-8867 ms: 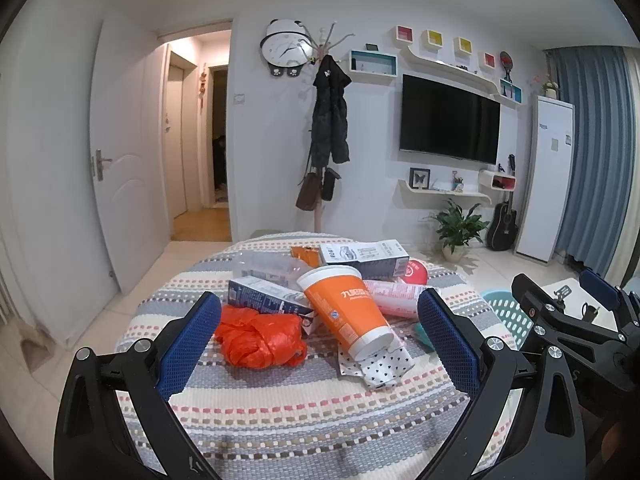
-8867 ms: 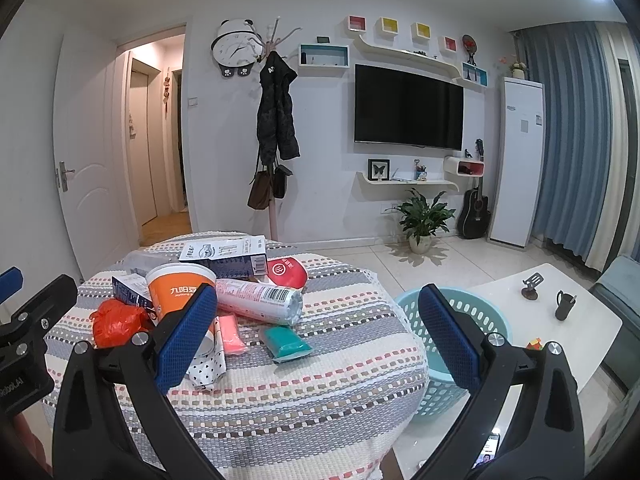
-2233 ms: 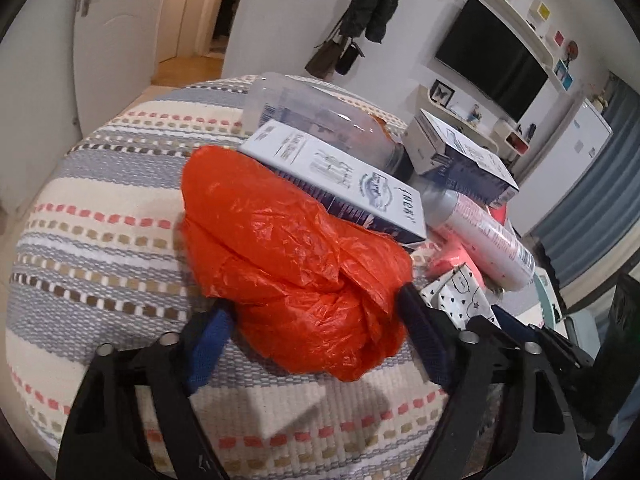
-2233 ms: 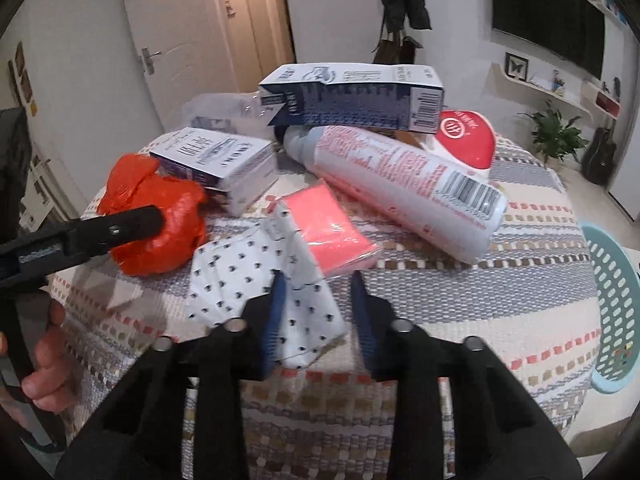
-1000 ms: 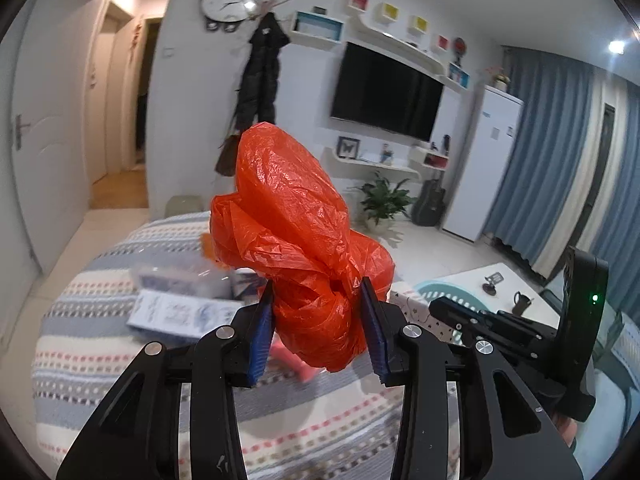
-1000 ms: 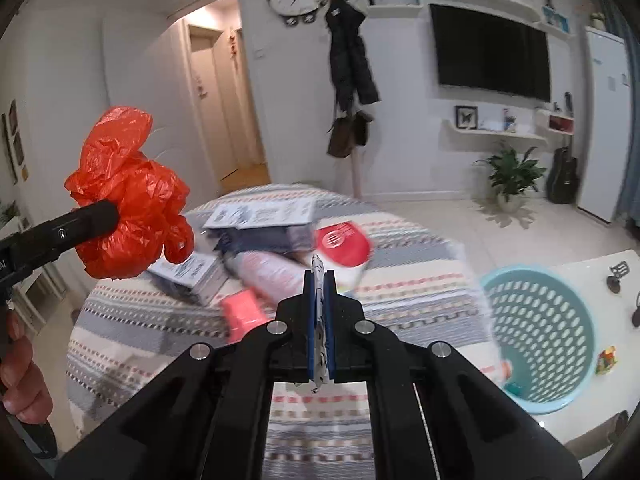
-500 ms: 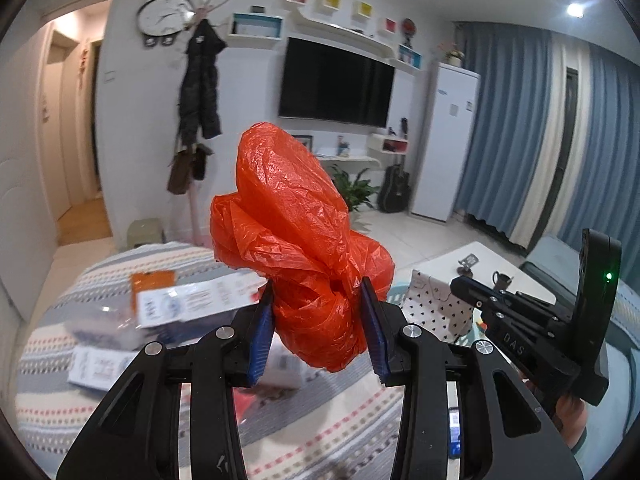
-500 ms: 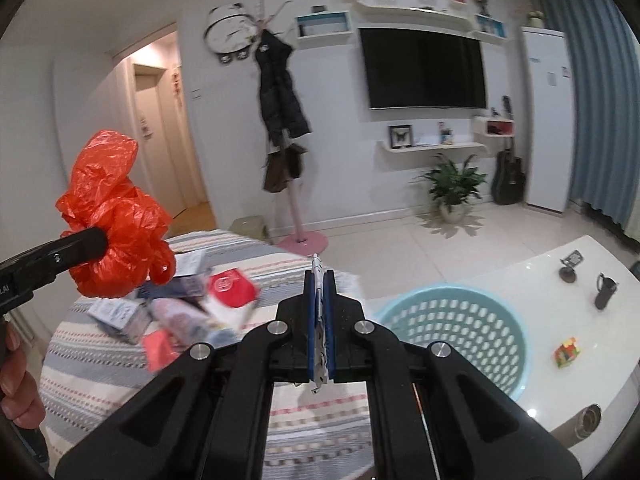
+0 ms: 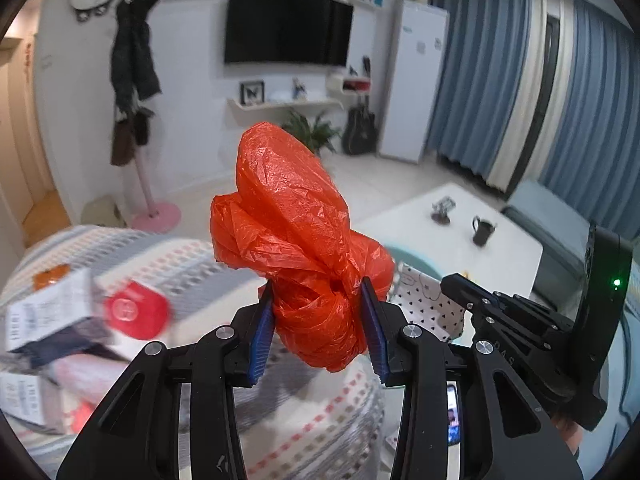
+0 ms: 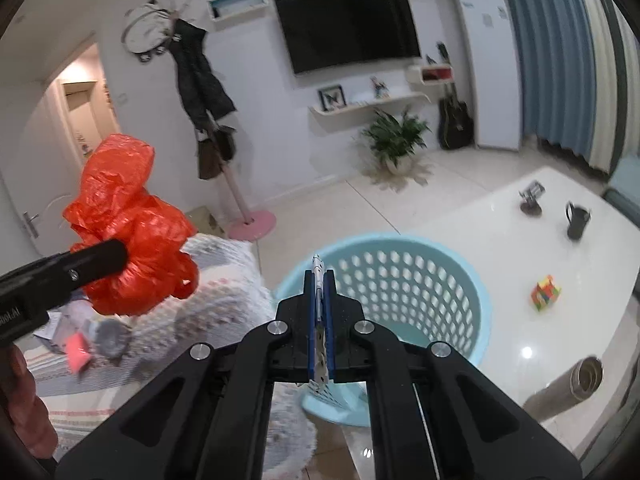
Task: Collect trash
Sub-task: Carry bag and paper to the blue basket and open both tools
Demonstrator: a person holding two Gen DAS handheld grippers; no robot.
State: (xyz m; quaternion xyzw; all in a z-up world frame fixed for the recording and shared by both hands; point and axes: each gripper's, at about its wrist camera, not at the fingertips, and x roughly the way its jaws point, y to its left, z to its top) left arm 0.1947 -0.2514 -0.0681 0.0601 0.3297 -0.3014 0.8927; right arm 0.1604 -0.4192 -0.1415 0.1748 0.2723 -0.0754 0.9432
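My left gripper (image 9: 318, 324) is shut on a crumpled orange plastic bag (image 9: 296, 240), held in the air above the striped table's right edge; the bag also shows in the right wrist view (image 10: 128, 224). My right gripper (image 10: 319, 324) is shut on a white polka-dot paper wrapper (image 10: 318, 276), seen edge-on, just at the near rim of a light blue basket (image 10: 452, 264). The wrapper also shows in the left wrist view (image 9: 430, 304), with the basket's rim (image 9: 400, 250) behind the bag.
The round striped table (image 9: 192, 264) holds boxes (image 9: 44, 316), a red round packet (image 9: 134, 312) and other litter at left. A white low table (image 10: 540, 240) with a black mug (image 10: 576, 220), a colour cube (image 10: 546, 292) and a metal flask (image 10: 568, 388) stands right of the basket.
Both grippers have swung right, away from the table's litter. The basket is now larger and directly ahead of the right gripper; the orange bag has moved closer to it.
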